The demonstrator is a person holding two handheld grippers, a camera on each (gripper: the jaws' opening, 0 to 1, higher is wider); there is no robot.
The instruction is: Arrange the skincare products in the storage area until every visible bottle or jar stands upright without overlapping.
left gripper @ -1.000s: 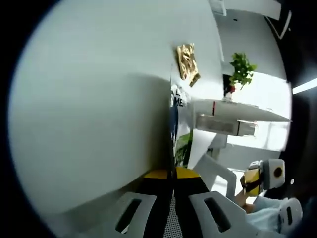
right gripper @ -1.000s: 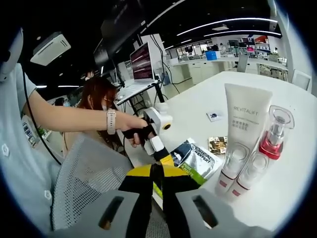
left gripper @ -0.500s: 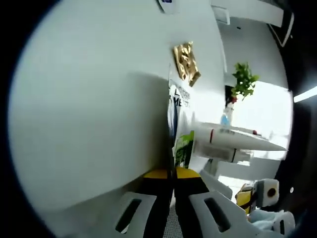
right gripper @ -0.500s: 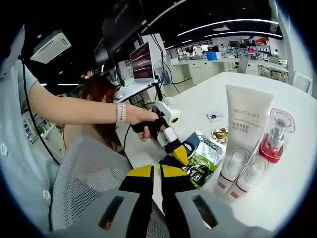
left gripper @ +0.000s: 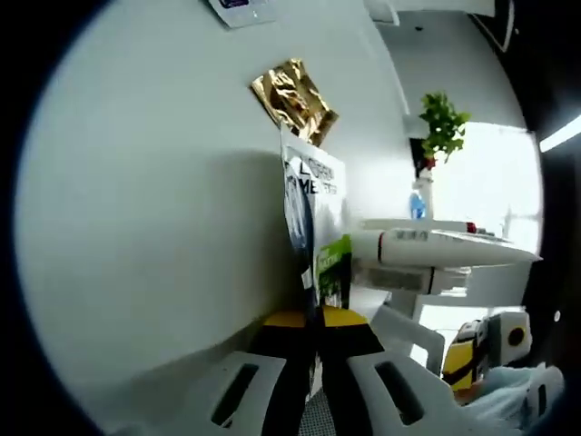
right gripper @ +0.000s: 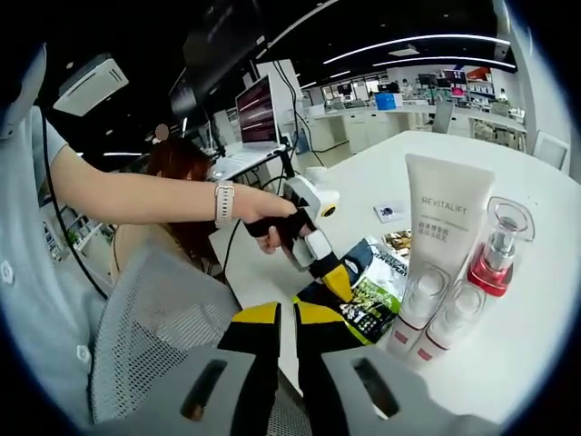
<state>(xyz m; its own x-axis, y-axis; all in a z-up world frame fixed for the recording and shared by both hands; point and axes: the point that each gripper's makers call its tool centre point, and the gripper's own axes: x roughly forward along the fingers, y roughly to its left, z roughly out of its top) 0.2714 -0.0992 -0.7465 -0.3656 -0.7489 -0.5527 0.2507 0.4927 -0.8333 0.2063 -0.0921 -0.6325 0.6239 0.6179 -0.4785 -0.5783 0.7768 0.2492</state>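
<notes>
A dark blue and green skincare pouch (left gripper: 313,238) sits edge-on between the jaws of my left gripper (left gripper: 313,320), which is shut on it just above the white table (left gripper: 136,200). In the right gripper view the left gripper (right gripper: 334,277) holds that pouch (right gripper: 370,289) tilted, beside a white Revitalift tube (right gripper: 438,238) standing on its cap and a clear pump bottle (right gripper: 487,265) with a red collar. My right gripper (right gripper: 285,316) hangs shut off the table's edge, holding nothing. A gold sachet (left gripper: 292,91) lies flat past the pouch.
A small white card (right gripper: 392,212) lies farther out on the table (right gripper: 536,327). A person's hand (right gripper: 263,213) with a wristwatch holds the left gripper. A mesh chair (right gripper: 150,331), a laptop (right gripper: 259,113) and a seated person are behind. A potted plant (left gripper: 443,127) stands past the tube (left gripper: 427,250).
The left gripper has carried the pouch off the table towards the tube and bottle, tilting it up. The right gripper has stayed where it was.
</notes>
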